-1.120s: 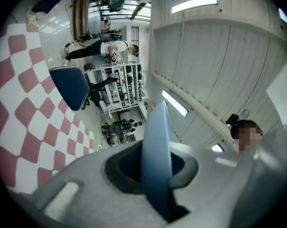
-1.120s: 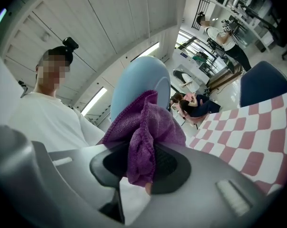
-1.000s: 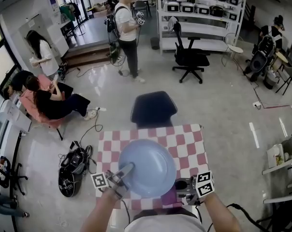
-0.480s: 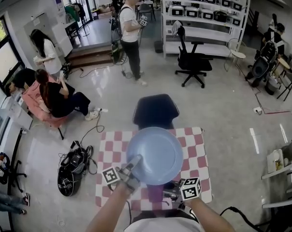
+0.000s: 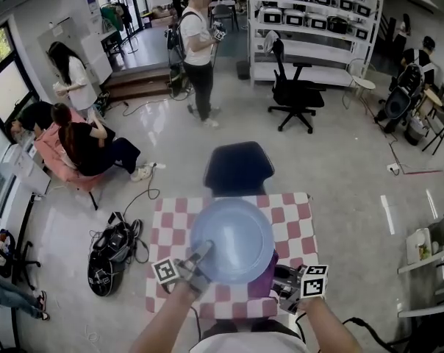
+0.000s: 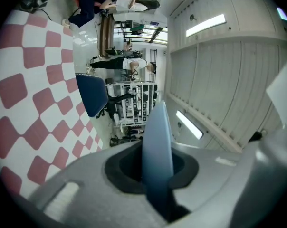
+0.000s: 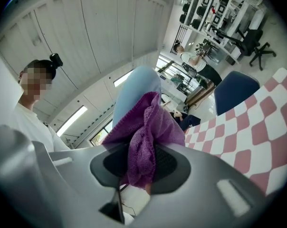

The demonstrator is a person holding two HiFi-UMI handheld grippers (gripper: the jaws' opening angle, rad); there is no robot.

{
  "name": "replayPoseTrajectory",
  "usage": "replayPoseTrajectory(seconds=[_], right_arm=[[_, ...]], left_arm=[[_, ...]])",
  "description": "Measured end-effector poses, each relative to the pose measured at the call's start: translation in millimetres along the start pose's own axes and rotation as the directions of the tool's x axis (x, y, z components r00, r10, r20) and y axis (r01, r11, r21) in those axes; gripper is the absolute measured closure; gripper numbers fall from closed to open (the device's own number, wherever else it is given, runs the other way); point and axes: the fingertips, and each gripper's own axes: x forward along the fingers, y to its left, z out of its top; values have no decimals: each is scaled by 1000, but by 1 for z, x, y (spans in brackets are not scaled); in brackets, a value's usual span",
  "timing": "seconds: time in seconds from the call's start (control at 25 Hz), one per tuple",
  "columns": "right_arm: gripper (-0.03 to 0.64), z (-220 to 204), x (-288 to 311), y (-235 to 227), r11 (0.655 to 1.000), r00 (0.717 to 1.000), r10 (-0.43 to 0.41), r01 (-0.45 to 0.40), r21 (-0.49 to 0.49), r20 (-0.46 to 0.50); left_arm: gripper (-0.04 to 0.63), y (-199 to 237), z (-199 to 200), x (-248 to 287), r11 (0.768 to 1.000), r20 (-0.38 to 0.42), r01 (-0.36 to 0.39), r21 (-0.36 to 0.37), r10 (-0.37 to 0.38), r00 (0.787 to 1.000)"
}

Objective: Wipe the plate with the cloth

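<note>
Over the checkered bench (image 5: pixel 167 230), the left gripper (image 5: pixel 198 257) clamps its fingers on the rim of the plate (image 5: pixel 233 237) – stiff, probably fragile – while the right gripper (image 5: pixel 281 279) fingers pinch the soft cloth (image 5: pixel 262 276).

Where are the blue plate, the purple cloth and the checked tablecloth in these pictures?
blue plate (image 5: pixel 233 240): head view, middle of the face that shows.
purple cloth (image 7: pixel 146 137): right gripper view, the bunched fold at its middle.
checked tablecloth (image 5: pixel 292 213): head view, bare far right corner.
</note>
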Motion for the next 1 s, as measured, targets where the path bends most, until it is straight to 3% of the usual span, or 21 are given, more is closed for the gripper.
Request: replayPoseTrajectory(seconds=[0.24,0.56,0.68,1.0], right_arm=[[515,44,-29,-3,999,993,-20,24,-26,119],[515,4,9,10,999,998,35,-35,-14,44],[517,-2,22,9,999,997,45,-46,11,61],[517,-15,39,-11,999,998,-22,20,33,65]], left_arm=[[549,1,-19,-2,999,-79,31,-33,-33,996],[549,-14,-37,21,988,-90,90,-128,-102,991],[548,-18,-40,31,981,-74,112,-157,-125,989],[549,-14,-40,38,982,-24,109,-153,-114,993]])
